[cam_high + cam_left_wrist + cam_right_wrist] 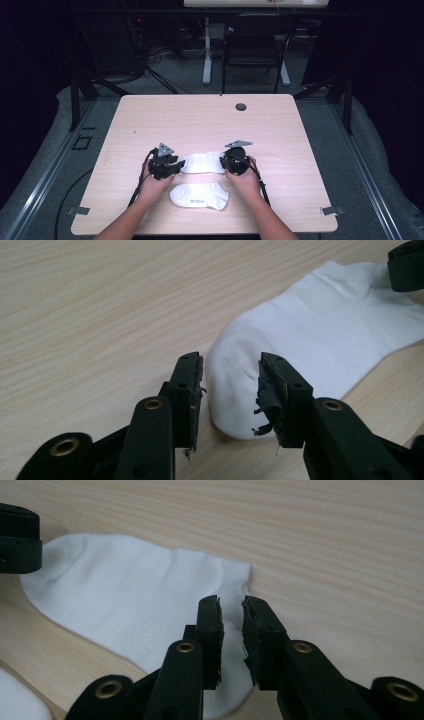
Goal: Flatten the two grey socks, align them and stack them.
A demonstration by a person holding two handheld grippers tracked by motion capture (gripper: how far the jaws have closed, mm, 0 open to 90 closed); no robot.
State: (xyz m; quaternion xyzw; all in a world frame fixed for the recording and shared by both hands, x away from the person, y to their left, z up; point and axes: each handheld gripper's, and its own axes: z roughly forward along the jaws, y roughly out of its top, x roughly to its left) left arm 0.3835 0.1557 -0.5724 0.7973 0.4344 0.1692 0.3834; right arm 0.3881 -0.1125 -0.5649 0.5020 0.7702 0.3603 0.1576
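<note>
1. Two white socks are seen on the counter (150,115): the far sock (202,162) lies flat between the two tongs, and the near sock (200,195) lies just behind them, nearer the person.
2. The left tongs (230,385) are spread, with the toe of the far sock (320,345) lying between the pads but not pinched.
3. The right tongs (232,625) are parted by a narrow gap above the cuff end of the far sock (135,595); nothing is gripped (the cloth lies slack beneath).
4. The step in hand is judged to be a release or regrip at both ends.
5. For a clean grip, both layers of cloth should be taken well inside the pads, and both ends lifted evenly so the sock is kept taut.
</note>
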